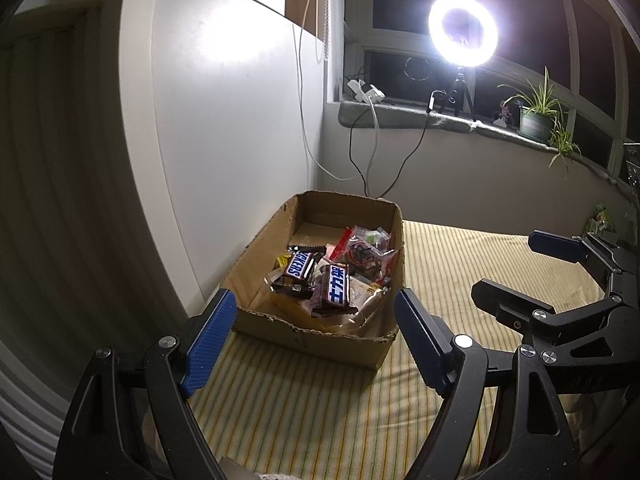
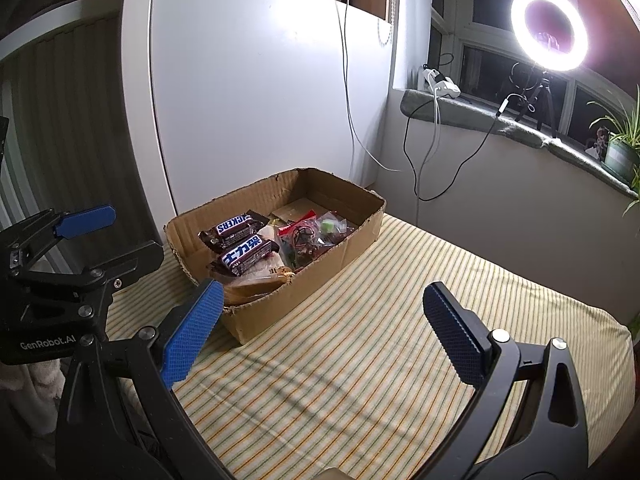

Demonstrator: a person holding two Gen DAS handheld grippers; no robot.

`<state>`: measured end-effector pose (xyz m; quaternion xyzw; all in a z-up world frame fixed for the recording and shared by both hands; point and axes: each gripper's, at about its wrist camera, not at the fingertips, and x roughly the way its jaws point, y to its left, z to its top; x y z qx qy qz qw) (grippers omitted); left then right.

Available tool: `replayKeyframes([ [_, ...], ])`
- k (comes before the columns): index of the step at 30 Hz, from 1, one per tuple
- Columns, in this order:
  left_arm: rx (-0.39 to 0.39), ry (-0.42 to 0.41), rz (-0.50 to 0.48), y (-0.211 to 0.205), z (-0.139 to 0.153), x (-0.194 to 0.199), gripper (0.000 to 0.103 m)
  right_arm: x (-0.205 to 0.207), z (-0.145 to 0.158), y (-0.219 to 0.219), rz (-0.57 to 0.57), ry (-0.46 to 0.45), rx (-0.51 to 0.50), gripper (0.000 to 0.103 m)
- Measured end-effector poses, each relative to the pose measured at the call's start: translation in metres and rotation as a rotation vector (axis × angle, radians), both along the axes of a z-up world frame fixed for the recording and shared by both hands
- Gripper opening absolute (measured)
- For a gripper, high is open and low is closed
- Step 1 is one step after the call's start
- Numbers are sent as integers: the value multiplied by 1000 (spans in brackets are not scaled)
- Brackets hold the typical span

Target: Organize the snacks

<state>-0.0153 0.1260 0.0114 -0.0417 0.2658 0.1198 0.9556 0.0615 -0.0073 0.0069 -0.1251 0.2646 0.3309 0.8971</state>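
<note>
An open cardboard box [image 1: 256,320] [image 2: 320,292] stands on the striped cloth and holds the snacks. Two brown Snickers packs [image 1: 338,290] [image 2: 244,256] lie on top, with a clear bag of wrapped sweets [image 1: 366,250] [image 2: 316,236] behind them. My left gripper [image 1: 316,320] hovers just in front of the box, open, nothing between its blue pads. To the right of the box my right gripper [image 2: 324,312] hangs over the cloth, open and empty. Each gripper appears at the edge of the other's view: the right gripper [image 1: 532,268] and the left gripper [image 2: 108,232].
The striped cloth [image 2: 360,380] covers a table against a white cabinet [image 1: 224,120]. A ring light [image 1: 463,30] on a tripod, cables, a power strip and a potted plant [image 1: 538,114] stand on the windowsill behind. Another snack pack [image 1: 600,216] lies at the far right edge.
</note>
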Motion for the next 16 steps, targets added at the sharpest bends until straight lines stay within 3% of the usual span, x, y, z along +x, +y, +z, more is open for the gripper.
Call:
replayKeyframes([
  [16, -8, 15, 4, -2, -3, 0, 81, 2, -7, -3, -10, 17, 4, 102],
])
